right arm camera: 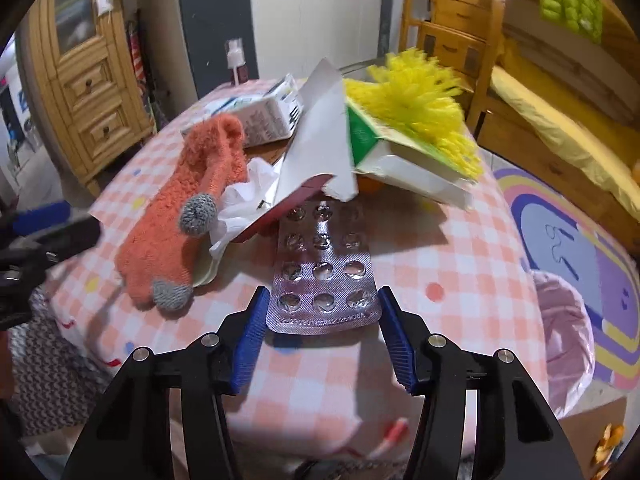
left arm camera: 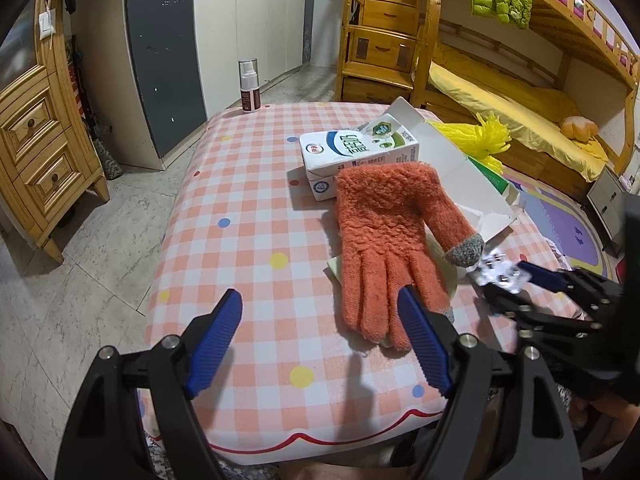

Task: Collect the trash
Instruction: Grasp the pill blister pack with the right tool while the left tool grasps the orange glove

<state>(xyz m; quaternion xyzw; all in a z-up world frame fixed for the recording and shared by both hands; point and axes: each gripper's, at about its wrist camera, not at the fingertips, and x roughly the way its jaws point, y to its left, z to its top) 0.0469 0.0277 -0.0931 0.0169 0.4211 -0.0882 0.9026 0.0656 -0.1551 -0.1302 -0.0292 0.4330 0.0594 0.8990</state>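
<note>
Right gripper (right arm camera: 322,312) fingers pinch the near end of the silver blister pack (right arm camera: 324,276) – it lies on the checkered counter (right arm camera: 440,264) beside the orange glove (right arm camera: 180,216). Left gripper (left arm camera: 320,320) fingers spread, empty – one tip over the glove's fingertips.

The left gripper (left arm camera: 320,320) is hovering above the checked tablecloth (left arm camera: 240,208), its blue pads spread wide with nothing between them, and its right pad is overlapping the fingertips of an orange fuzzy glove (left arm camera: 384,240) that is lying flat. Beyond the glove a milk carton (left arm camera: 356,152) is sitting beside an opened white box (left arm camera: 452,160). At right, the right gripper (left arm camera: 516,280) is gripping a silver blister pack (left arm camera: 498,272). A spray bottle (left arm camera: 249,86) is standing at the table's far edge.
</note>
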